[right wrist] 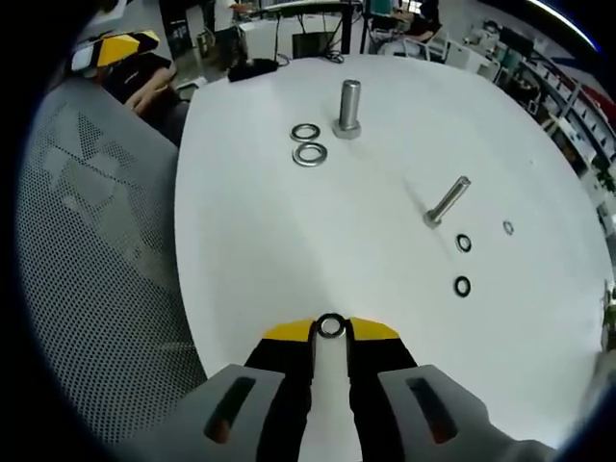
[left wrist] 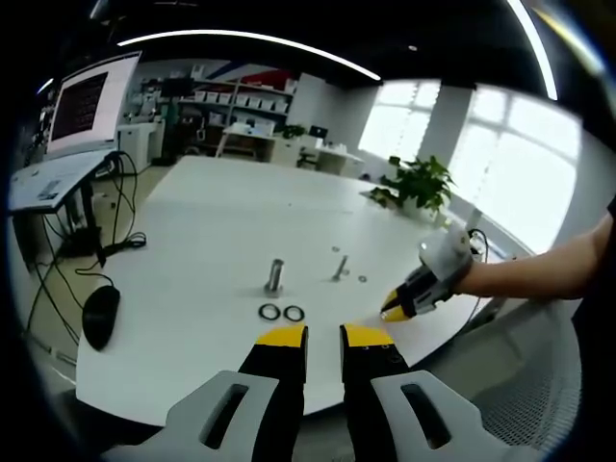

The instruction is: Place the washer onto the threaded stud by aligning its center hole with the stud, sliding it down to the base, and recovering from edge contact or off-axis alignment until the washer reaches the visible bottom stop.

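left tongs [left wrist: 322, 337] slightly parted, stud [left wrist: 274, 275] upright, two washers [left wrist: 281, 313] beside

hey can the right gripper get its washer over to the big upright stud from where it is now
Probably yes. The right gripper is shut on a washer, and bare table lies between it and the upright stud; the two washers sit beside the stud.

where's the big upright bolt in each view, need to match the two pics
Left gripper view: the big bolt stands on the table just left of centre, above the left gripper, with the two large washers in front of it.
Right gripper view: it stands near the top, right of centre, far from the right gripper.
Shared landmark: the washer pair beside its base.
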A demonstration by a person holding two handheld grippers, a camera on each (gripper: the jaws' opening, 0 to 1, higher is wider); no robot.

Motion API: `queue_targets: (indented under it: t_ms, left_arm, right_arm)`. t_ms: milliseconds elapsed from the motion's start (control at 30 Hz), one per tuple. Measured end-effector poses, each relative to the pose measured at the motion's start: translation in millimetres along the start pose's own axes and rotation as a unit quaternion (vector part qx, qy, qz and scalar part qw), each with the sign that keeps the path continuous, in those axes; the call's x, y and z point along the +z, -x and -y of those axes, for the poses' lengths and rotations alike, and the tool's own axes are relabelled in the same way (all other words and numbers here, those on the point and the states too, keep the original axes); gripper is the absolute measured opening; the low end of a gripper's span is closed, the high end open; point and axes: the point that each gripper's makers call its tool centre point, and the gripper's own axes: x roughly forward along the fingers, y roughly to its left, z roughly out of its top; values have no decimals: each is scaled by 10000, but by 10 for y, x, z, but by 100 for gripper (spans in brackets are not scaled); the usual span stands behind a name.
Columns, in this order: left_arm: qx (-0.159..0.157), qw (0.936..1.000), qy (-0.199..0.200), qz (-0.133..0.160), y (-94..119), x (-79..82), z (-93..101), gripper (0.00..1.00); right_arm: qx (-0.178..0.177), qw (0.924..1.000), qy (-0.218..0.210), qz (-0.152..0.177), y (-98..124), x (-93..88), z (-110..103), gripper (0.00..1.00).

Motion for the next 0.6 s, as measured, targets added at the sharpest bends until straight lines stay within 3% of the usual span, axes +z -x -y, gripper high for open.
queue_targets:
  t_ms: [400, 500, 600]
  left_arm:
    - [-4, 10000, 16, 26, -6, 9, -13, 11]
    - [-7, 10000, 19, 28, -9, 9, -18, 11]
    - [-5, 10000, 28, 29, -9, 7, -23, 11]
  right_arm:
    - [-138, 9998, -24, 149, 170, 162, 175, 15]
    - [-53, 9989, -333, 315, 204, 230, 200, 14]
    - [-137, 9991, -275, 288, 233, 245, 252, 14]
